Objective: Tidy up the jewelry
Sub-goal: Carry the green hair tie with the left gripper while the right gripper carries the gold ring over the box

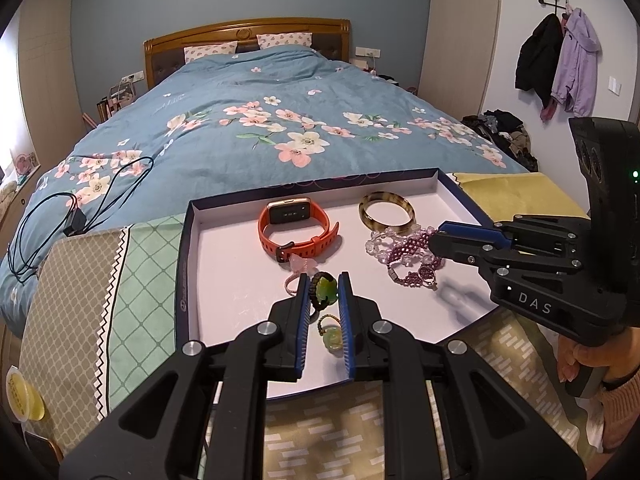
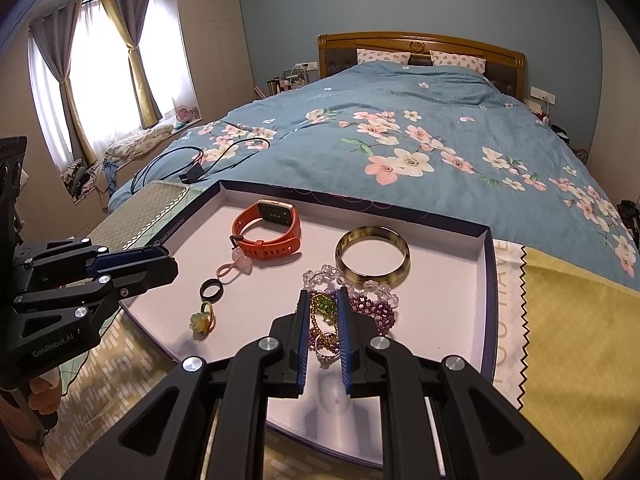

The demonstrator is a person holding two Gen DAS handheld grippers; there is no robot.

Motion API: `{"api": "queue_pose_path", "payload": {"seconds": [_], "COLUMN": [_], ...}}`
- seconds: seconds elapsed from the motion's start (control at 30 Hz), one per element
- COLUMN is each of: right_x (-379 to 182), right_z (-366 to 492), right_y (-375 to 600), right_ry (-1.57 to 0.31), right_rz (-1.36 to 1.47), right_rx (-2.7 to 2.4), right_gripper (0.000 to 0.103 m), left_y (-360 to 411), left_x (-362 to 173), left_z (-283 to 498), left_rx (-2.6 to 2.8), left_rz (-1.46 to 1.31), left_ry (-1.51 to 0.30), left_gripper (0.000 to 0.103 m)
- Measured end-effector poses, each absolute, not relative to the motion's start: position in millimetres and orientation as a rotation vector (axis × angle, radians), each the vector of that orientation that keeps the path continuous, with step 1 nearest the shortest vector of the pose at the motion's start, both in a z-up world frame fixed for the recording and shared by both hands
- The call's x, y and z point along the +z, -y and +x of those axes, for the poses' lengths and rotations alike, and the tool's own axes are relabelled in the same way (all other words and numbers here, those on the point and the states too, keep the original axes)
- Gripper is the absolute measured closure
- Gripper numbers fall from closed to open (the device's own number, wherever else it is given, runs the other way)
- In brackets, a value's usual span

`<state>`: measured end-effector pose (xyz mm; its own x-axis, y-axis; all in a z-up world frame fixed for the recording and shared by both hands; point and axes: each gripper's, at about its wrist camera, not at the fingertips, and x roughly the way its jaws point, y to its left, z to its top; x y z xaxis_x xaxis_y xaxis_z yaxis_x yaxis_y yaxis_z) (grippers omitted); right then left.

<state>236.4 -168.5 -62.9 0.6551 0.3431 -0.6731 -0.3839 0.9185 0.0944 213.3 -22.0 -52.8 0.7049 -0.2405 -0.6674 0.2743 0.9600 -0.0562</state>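
Lying just ahead of the left gripper (image 1: 324, 286), a black ring (image 2: 210, 289).

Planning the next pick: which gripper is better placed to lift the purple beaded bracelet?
Right. The right gripper hangs directly over the purple beaded bracelet, which shows beside its fingers; the left gripper sits over the small rings at the tray's other side.

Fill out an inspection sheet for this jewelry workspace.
Surface: white-lined tray on patterned cloths at the bed's foot.
Job's things: orange watch, amber bangle, bead bracelets, pink charm, rings, all in the tray.
Clutter: nothing seen.
Grippers: left tool and right tool both shut, nothing visibly held, over the tray.
Cables: black cable on the quilt.
Surroundings: curtained window, coats on wall hooks.
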Motion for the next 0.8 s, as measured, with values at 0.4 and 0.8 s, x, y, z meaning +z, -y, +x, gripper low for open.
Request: {"api": "queue_pose_path", "payload": {"seconds": [0.4, 0.8], "right_x": [-68.6, -72.9], "right_z": [241.2, 242.9], "right_y": [166.8, 164.6], "right_ry": [-0.766, -0.779], "right_rz": [-0.063, -0.068], "right_rx": [0.402, 0.398], "right_gripper": [0.091, 0.091], "left_y": [23.9, 26.0], "left_x": [-58.8, -63.9], "left_z": [220.8, 225.2], "left_rx": [-0.276, -0.272], "left_rz": [0.048, 0.051], "left_ry": [-0.755, -0.772], "left_gripper": [0.089, 0.089]}}
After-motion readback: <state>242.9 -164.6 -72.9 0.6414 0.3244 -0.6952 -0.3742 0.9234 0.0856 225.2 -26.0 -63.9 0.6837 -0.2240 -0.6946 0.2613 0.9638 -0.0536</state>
